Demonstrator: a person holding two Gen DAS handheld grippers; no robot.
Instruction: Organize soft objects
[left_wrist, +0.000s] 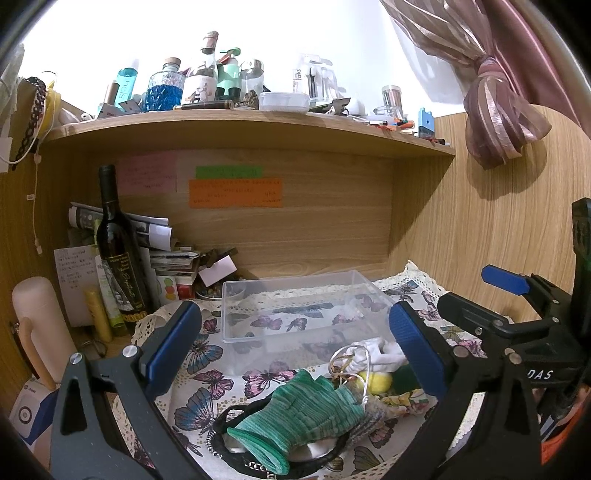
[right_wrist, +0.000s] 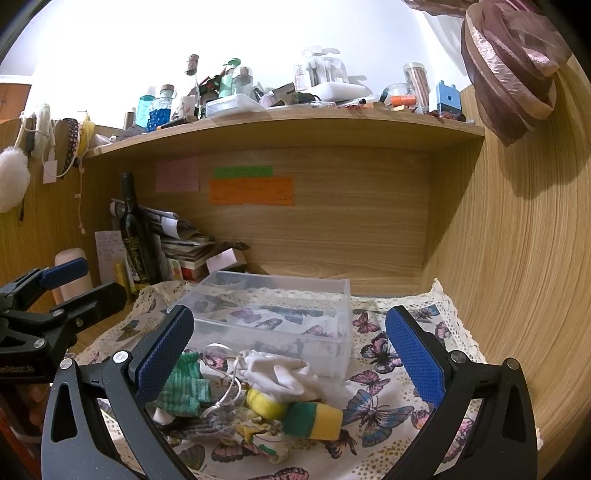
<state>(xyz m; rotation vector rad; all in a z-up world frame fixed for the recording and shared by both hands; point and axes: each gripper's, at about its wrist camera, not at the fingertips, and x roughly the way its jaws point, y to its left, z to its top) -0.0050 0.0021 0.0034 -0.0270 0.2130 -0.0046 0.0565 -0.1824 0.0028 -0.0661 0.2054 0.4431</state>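
Both grippers, left (left_wrist: 295, 345) and right (right_wrist: 290, 356), hover wide-jawed, seemingly untouching, above the soft pile (right_wrist: 258, 391).

The left gripper (left_wrist: 295, 343) has its jaws spread wide, the blue pads (left_wrist: 173, 343) facing each other with nothing held between them. The right gripper (right_wrist: 291, 354) is likewise wide apart and grips nothing. Both point toward the far side, side by side, each showing at the edge of the other's view, the left one's jaws also parted there.

Low shelf (left_wrist: 236, 127) over open box (left_wrist: 295, 288)
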